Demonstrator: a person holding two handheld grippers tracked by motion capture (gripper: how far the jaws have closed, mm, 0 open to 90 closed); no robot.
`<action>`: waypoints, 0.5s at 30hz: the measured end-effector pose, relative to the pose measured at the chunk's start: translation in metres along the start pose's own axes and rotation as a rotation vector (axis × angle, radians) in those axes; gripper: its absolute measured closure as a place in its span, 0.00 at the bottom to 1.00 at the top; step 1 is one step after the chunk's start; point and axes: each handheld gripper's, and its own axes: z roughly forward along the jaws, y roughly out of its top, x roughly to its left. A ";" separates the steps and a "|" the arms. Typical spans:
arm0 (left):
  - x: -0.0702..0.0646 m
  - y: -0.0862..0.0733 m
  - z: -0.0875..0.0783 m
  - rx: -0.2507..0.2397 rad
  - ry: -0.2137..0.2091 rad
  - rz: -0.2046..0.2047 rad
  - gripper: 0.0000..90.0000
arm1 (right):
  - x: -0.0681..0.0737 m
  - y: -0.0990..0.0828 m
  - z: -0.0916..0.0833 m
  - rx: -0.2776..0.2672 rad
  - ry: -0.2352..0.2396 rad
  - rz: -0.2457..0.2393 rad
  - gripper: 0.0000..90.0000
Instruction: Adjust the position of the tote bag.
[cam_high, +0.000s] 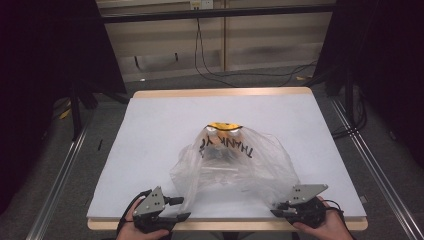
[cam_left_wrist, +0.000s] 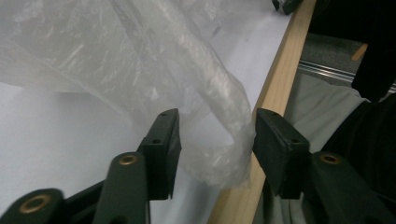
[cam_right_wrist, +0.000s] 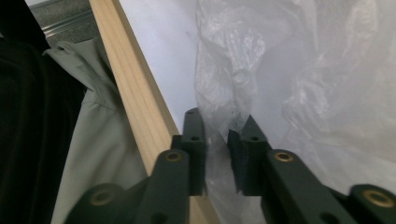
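Your left gripper (cam_left_wrist: 212, 133) has its jaws apart around the bag handle (cam_left_wrist: 224, 107), pads not pressing. Your right gripper (cam_right_wrist: 217, 135) pinches the other handle between narrow jaws. The clear plastic bag (cam_high: 232, 165) lies ahead mid-bench, both handles trailing to the near wooden edge (cam_high: 225, 224); open room lies ahead.

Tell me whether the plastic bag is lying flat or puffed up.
Puffed up. The plastic bag billows in a dome over something yellow and orange inside it, and its handle loop stands off the table.
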 end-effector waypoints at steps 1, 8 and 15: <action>0.000 0.000 0.000 0.002 0.001 0.001 0.61 | -0.001 0.000 -0.001 -0.007 -0.001 -0.005 0.90; 0.002 0.001 0.003 0.021 0.017 0.012 0.62 | -0.003 -0.001 -0.011 -0.080 -0.024 0.022 0.97; 0.005 0.001 0.006 0.059 0.019 0.008 0.69 | -0.002 0.000 -0.015 -0.104 -0.033 0.023 0.97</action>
